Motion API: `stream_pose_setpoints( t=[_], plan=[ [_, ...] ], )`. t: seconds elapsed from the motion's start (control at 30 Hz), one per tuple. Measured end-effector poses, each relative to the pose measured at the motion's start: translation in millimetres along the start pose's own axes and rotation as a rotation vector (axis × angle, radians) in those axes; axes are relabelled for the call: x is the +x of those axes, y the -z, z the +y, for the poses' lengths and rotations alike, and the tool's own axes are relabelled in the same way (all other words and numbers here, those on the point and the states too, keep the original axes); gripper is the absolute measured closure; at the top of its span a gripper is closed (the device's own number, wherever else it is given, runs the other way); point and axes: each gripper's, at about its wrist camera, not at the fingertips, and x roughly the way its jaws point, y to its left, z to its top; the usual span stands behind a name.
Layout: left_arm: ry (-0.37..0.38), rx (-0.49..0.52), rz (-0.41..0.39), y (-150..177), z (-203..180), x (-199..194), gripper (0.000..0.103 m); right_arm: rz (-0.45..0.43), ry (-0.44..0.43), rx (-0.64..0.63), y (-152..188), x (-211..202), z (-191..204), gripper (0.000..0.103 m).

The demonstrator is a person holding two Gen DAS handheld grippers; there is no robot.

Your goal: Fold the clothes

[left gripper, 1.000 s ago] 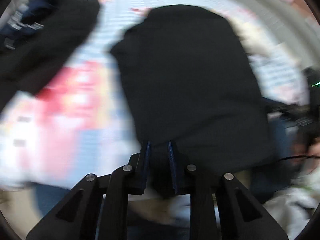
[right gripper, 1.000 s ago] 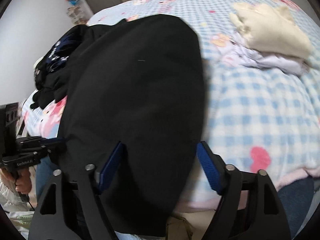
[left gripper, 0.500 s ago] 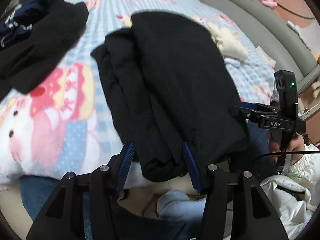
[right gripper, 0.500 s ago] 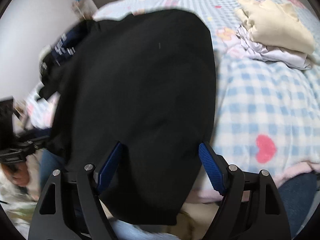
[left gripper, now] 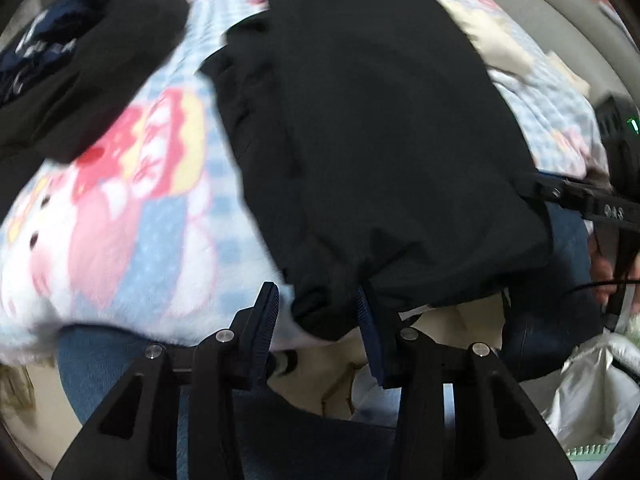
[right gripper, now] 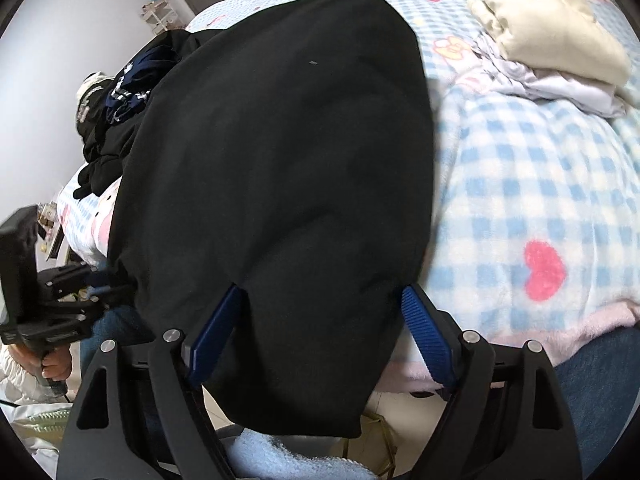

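Left wrist view, blurred: left gripper (left gripper: 316,304) half-open, just closing, seemingly straddling black garment (left gripper: 372,128); right gripper (right gripper: 320,312) wide open.

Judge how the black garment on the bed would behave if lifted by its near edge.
The black garment would probably flop and sag: its near edge already droops over the bed edge. It looks thick and folded in layers, so likely weighty for cloth, and the layers may slide apart. The matte fabric seems unlikely to slip.
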Motion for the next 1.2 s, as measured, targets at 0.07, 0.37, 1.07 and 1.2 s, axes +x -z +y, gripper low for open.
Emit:
stream_pose_setpoints(
  t=[0.07, 0.37, 1.07, 1.2],
  plan=[
    [0.025, -0.041, -0.014, -1.8, 10.1, -7.4, 0.06, -0.01, 0.006, 0.023, 0.3, -3.8, -5.0, 0.019],
    [0.345, -0.043, -0.381, -18.4, -1.4, -68.1, 0.061, -0.023, -0.05, 0.116, 0.6, -17.2, -19.2, 0.02],
    [0.612, -0.437, -0.148, -69.7, 52.9, 2.0, 0.029, -0.049, -0.238, 0.194, -54.4, -9.7, -50.3, 0.018],
    [0.469, -0.413, -0.066, -76.5, 47.1, 25.2, 0.026, 0.02, -0.208, 0.224, -55.8, 17.9, -55.9, 0.016]
  ],
)
